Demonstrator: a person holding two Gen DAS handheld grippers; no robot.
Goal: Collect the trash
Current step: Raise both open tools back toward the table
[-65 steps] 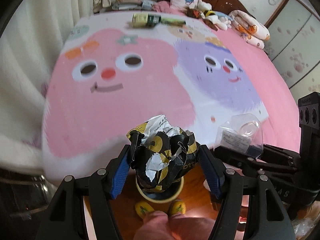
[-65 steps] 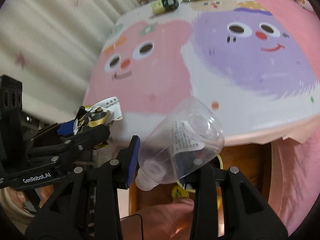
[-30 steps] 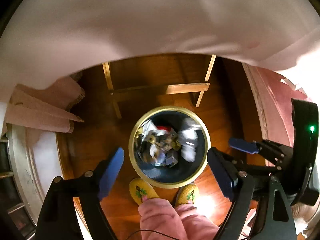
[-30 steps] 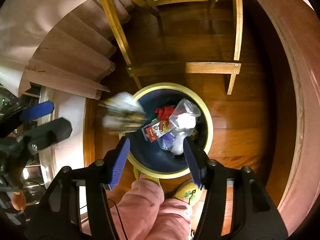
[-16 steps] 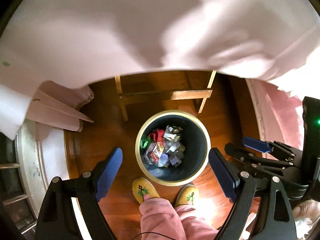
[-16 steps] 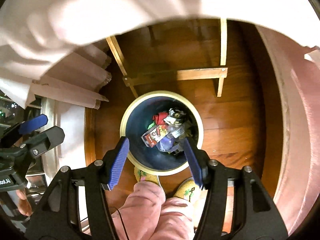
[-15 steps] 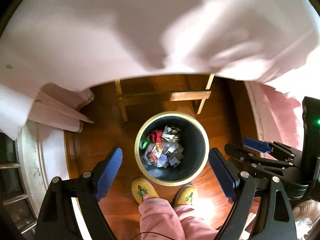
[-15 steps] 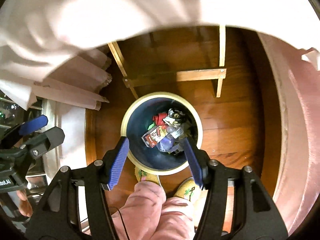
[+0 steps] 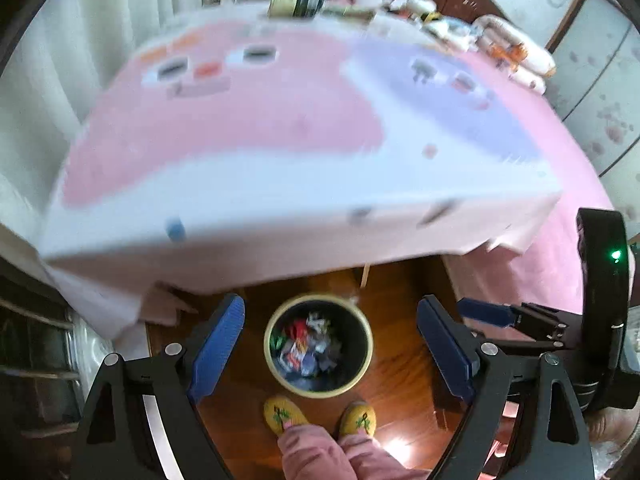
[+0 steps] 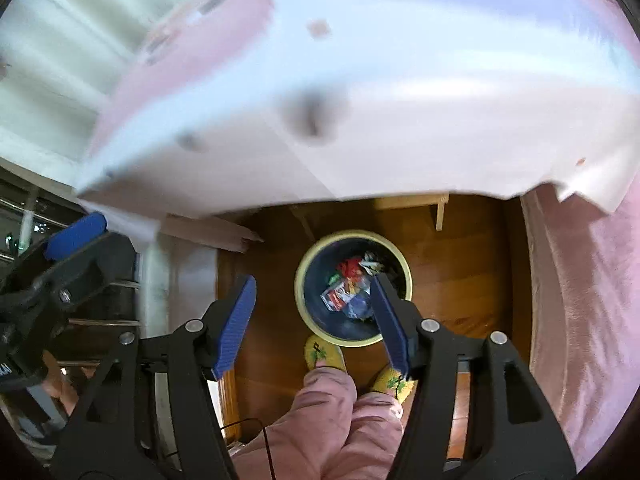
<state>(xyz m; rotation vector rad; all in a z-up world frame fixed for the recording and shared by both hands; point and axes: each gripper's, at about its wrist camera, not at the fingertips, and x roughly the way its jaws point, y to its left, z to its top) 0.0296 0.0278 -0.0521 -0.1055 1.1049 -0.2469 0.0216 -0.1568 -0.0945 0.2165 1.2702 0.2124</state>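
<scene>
A dark round bin with a cream rim (image 9: 276, 364) (image 10: 301, 304) stands on the wooden floor at the foot of the bed, holding several pieces of crumpled trash (image 9: 308, 344) (image 10: 352, 286). My left gripper (image 9: 330, 340) hangs open above it, nothing between its blue pads. My right gripper (image 10: 316, 316) is open too and empty; it also shows at the right of the left wrist view (image 9: 520, 316). On the far end of the bed lies a green bottle (image 9: 296, 0), blurred.
The bed (image 9: 260, 120) with its pink and purple cartoon cover fills the upper view, its edge overhanging the floor. A person's yellow slippers (image 9: 282, 414) and pink trouser legs (image 10: 332, 420) stand just behind the bin. White curtains (image 9: 48, 60) hang at the left.
Both grippers have let go of the wrapper and the clear bottle, which now lie in the bin. Since half a second ago both cameras have tilted up, bringing the bed top back into view.
</scene>
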